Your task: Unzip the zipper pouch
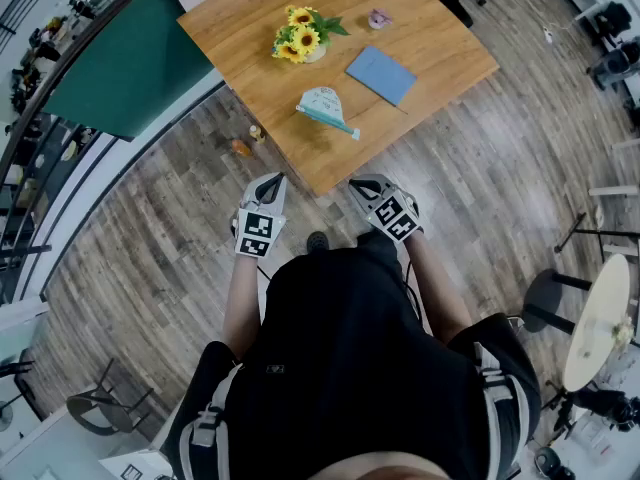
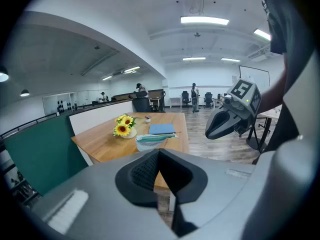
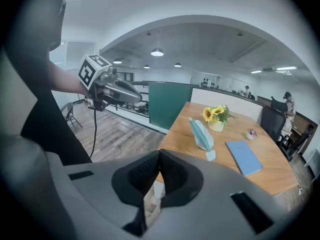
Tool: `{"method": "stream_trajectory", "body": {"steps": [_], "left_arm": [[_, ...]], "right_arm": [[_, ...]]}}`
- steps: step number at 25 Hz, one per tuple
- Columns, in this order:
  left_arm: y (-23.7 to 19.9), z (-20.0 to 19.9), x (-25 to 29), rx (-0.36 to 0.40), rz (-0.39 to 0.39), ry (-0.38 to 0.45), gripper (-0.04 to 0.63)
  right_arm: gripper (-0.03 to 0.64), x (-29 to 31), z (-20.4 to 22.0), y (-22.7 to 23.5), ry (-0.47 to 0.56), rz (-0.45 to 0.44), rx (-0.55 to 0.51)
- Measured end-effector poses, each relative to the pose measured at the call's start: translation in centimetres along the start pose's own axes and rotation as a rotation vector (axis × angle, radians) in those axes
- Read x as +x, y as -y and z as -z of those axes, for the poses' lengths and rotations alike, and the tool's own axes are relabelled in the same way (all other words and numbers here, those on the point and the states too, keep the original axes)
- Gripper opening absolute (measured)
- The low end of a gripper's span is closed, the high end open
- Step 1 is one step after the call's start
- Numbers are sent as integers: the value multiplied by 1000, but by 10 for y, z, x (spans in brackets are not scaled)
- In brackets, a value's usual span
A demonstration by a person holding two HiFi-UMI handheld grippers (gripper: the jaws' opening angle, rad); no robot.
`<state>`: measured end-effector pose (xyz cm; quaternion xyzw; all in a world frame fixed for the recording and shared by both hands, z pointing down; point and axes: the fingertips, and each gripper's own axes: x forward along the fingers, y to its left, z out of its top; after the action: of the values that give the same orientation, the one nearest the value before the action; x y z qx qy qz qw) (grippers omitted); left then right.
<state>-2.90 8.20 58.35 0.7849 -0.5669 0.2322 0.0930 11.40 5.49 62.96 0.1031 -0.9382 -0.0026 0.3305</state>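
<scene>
As both grippers are held short of the table's near edge, the task is judged not yet begun, and the approach is taken as the step in hand. The left gripper (image 1: 270, 182) is seen with its jaws pressed together on nothing. The right gripper (image 1: 360, 185) is likewise closed and empty in its own view. The zipper pouch (image 1: 326, 109), pale teal, is noted lying on the wooden table (image 1: 440, 43) at about twelve o'clock from the grippers and well apart from both. A bunch of sunflowers (image 1: 300, 34) is placed at eleven o'clock of the pouch, and a blue notebook (image 1: 381, 74) at two o'clock. For the next move, both pairs of jaws would have to be opened and carried forward. One end of the pouch would likely need pinning while the zipper pull, too small to be made out here, is found and pinched. No brand, label or legible writing is found; only black-and-white square markers on the gripper cubes are seen.
</scene>
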Motion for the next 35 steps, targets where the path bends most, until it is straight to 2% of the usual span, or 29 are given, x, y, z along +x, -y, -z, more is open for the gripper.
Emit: {"method": "stream_trajectory", "body": {"steps": [9, 18, 23, 31, 35], "left_arm": [[-3, 1, 1, 0, 12, 5, -2], [-6, -5, -2, 5, 29, 43, 0], [-7, -8, -2, 10, 49, 60, 48], [-16, -7, -1, 12, 64, 56, 144], [-20, -4, 0, 10, 61, 43, 195]], "right_arm": [[3, 5, -4, -1, -3, 12, -2], [8, 4, -15, 1, 45, 59, 27], [59, 5, -19, 2, 61, 74, 34], [198, 10, -29, 10, 78, 101, 51], [216, 11, -31, 12, 89, 110, 71]]}}
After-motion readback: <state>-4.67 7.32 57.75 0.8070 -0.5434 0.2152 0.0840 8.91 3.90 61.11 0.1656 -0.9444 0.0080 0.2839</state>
